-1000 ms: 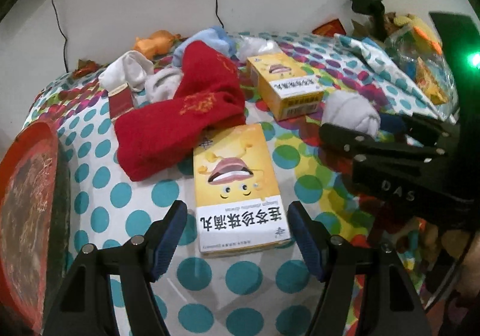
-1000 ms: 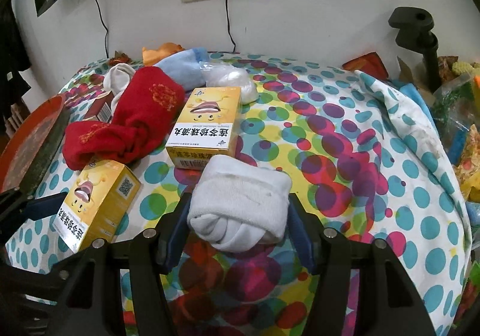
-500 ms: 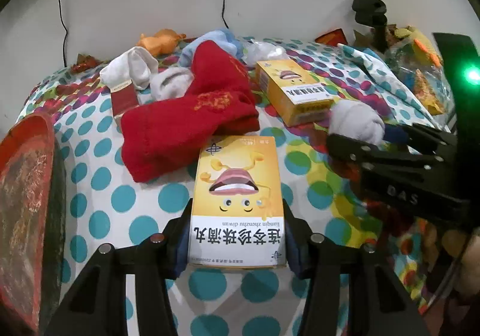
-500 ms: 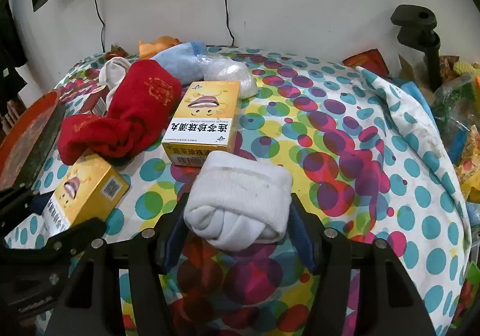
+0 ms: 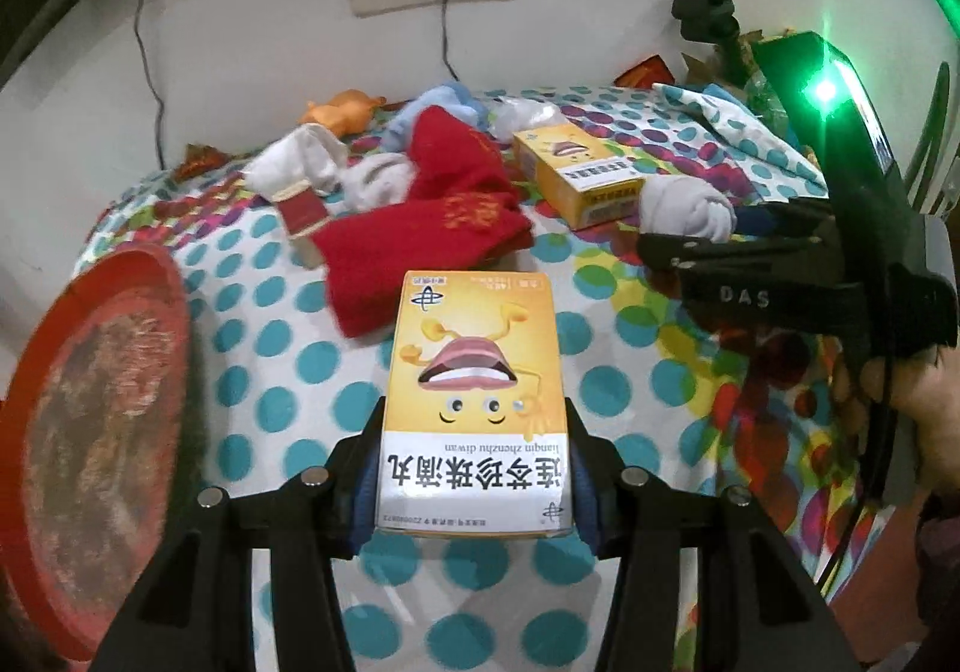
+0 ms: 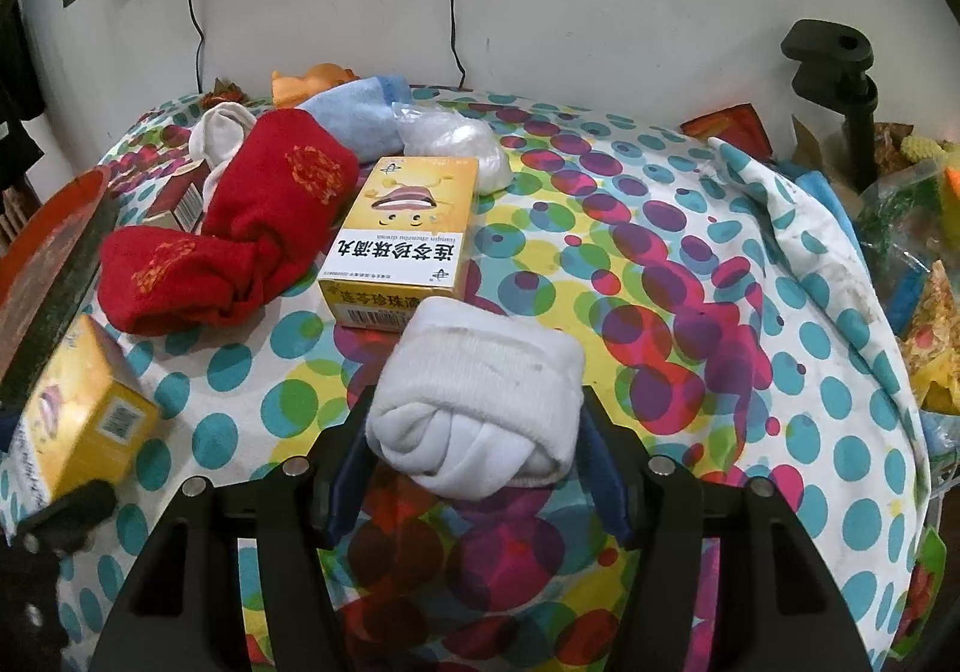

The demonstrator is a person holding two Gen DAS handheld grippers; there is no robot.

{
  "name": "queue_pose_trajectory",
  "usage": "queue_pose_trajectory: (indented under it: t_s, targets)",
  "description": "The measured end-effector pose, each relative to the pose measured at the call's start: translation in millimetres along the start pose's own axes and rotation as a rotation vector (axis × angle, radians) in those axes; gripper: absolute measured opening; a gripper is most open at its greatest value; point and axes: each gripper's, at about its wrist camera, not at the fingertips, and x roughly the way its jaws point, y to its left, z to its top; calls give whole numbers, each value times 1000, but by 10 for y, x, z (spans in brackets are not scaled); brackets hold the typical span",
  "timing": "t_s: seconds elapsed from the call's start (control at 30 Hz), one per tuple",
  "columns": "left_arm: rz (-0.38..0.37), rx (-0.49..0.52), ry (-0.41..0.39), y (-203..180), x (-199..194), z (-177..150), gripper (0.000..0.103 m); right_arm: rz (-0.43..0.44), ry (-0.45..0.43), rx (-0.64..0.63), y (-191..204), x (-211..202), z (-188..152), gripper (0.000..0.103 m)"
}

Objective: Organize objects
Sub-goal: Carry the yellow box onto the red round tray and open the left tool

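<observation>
Yellow cardboard box point(image 5: 474, 408) is clamped by its long sides in the left gripper point(image 5: 474, 483); likely light, stiff, crushable. Soft white sock roll point(image 6: 477, 402) is squeezed across its middle between the right gripper point(image 6: 477, 453) pads.

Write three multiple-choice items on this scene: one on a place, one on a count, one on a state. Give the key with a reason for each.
1. Where does the second yellow box, the one not held, lie?
A. On the red tray
B. On the spotted cloth beside the red socks
C. On the wall socket

2. How many yellow boxes with a cartoon face show in the right wrist view?
A. One
B. Two
C. Four

3. What does the right gripper hold?
A. A rolled white sock
B. Nothing, jaws wide open
C. A red sock

Key: 1 B, it rests on the spotted cloth next to the red socks. 2 B, one lying, one yellow box in the left gripper. 3 A, the rolled white sock sits between its jaws.
</observation>
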Motion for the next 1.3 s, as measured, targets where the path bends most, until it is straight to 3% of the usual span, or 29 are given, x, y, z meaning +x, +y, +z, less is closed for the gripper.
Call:
queue_pose_trajectory:
  t_s: [0.13,0.23,0.43,0.77,1.03,1.3]
  targets:
    - [17,-41,-4,221,-122,-39,51,-5,0,1,0,-3,1,58]
    - [92,-58,-9,386,-214,-72,52,-10,0,1,0,-5,0,58]
    - [139,-94,-20,729,-369,-164,52,-11,0,2,-4,-4,1,59]
    - [174,-201,-10,1379,-510,-292,52,-16,-1,-3,-5,-3,5,59]
    - [280,-291,24,2186,-533,-356,52,-11,0,4,-5,-6,6,59]
    - [334,-445,76,3047,-459,-580,52,-16,0,1,-5,-7,7,59]
